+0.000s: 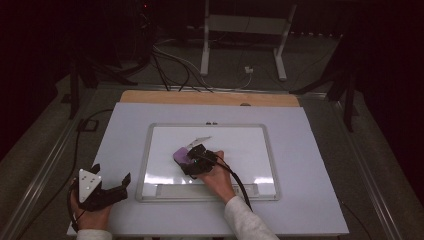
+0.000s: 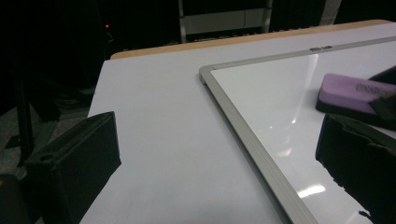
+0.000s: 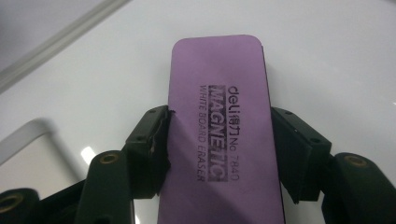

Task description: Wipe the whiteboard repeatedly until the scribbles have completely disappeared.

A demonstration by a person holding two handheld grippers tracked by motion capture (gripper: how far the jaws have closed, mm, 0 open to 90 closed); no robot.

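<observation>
A person's right hand point(image 1: 216, 179) reached forward over the near edge of a whiteboard point(image 1: 260, 131), its sleeve entering from the bottom of the high view and the forearm angled up and left. The right gripper point(image 1: 192, 159) in that hand sat low over the board, its jaws clamped on the long sides of a purple eraser point(image 1: 179, 154) that lay on the white surface just left of the board's centre. The left hand point(image 1: 89, 216) rested at the near left corner of the table point(image 1: 310, 200), well apart from the board, with the left gripper point(image 1: 111, 179) pointing right and its jaws spread wide with nothing between them.

The right gripper view showed what the high view could not: the eraser point(image 3: 223, 130) carried black print reading "MAGNETIC" and "WHITE BOARD ERASER", and each black pad pressed flat against an edge of it. The left gripper view gave the eraser point(image 2: 356, 92) from the side, a purple top over a dark base, beyond the whiteboard's point(image 2: 243, 130) grey frame corner.
</observation>
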